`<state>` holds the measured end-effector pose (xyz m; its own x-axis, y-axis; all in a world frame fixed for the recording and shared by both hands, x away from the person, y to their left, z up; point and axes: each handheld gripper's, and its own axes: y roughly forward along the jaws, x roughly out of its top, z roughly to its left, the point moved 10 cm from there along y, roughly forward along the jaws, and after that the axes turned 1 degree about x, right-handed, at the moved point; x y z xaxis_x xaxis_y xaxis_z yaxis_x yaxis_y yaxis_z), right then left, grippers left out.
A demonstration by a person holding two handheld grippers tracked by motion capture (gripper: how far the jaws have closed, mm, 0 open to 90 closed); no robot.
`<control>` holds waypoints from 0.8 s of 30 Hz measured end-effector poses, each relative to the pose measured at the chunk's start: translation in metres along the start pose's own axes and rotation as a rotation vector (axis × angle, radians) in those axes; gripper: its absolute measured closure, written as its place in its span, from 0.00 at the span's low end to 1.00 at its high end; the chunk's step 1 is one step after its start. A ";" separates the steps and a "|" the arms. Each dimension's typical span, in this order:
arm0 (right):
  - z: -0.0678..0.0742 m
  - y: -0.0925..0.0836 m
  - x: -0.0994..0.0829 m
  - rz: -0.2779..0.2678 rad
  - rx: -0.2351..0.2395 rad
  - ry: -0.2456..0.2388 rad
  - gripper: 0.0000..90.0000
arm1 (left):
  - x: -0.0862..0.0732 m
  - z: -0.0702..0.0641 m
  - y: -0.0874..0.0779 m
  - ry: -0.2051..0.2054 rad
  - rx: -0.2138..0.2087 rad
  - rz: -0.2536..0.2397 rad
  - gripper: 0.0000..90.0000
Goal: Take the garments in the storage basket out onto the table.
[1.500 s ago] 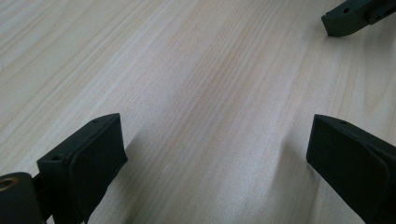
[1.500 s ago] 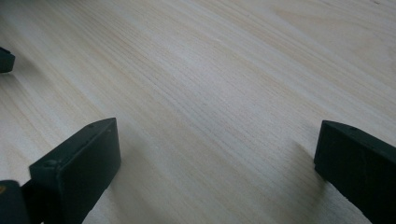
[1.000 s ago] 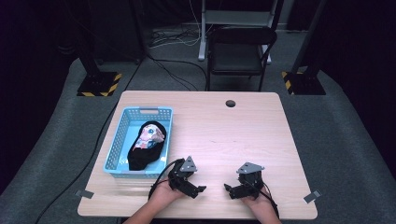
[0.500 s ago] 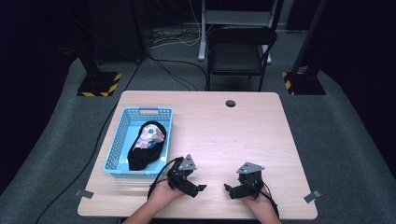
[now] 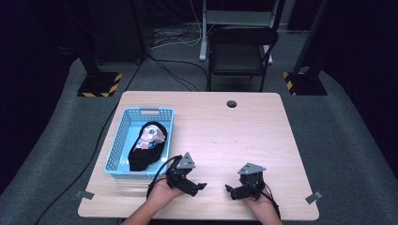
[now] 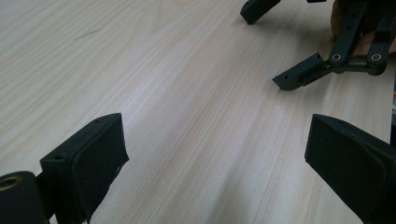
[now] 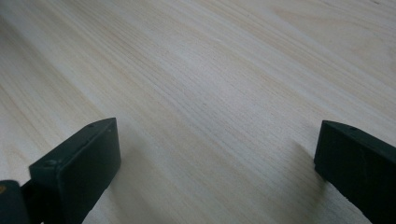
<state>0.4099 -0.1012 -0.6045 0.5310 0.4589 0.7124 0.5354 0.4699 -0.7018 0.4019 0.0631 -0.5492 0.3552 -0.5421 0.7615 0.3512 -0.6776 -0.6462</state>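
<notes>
- The blue basket (image 5: pixel 123 136) stands on the left part of the table (image 5: pixel 253 136), its long side going from about 7 o'clock to 1 o'clock in the high view.
- Inside it lies the folded garment (image 5: pixel 147 146), black with a pale printed patch. Its long axis follows the basket, and the printed end points to about 1 o'clock, toward the far wall of the basket.
- The left gripper (image 5: pixel 195 187) rests near the front edge, just beside the basket's near right corner, and the garment is at about 11 o'clock from it. Its jaws are spread wide with nothing between them and face the right gripper.
- The right gripper (image 5: pixel 231 191) lies at 3 o'clock from the left one, well apart from the basket. Its jaws are also spread and empty, over bare wood.
- I judge that the work is at its beginning, with both tools waiting and the garment not touched.
- The next move probably asks the left gripper to rise, turn toward 11 o'clock, pass over the basket wall and pinch the near black end of the cloth.
</notes>
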 end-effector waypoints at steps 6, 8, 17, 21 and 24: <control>0.000 0.000 0.000 0.000 0.000 0.000 0.00 | 0.001 0.001 -0.003 -0.003 0.000 -0.004 0.05; 0.000 0.000 0.000 0.000 0.000 0.000 0.00 | 0.002 0.001 -0.004 -0.004 0.001 -0.005 0.05; 0.000 0.000 0.000 0.000 0.000 0.000 0.00 | 0.006 0.004 -0.010 -0.006 0.012 -0.018 0.05; 0.000 0.000 0.000 0.000 0.000 0.000 0.00 | 0.007 0.007 -0.013 -0.008 0.018 -0.024 0.05; 0.000 0.000 0.000 0.000 0.000 0.000 0.00 | 0.008 0.008 -0.016 -0.011 0.025 -0.030 0.06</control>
<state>0.4099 -0.1012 -0.6045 0.5306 0.4590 0.7126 0.5355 0.4701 -0.7016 0.4066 0.0736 -0.5332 0.3541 -0.5161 0.7799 0.3834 -0.6805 -0.6244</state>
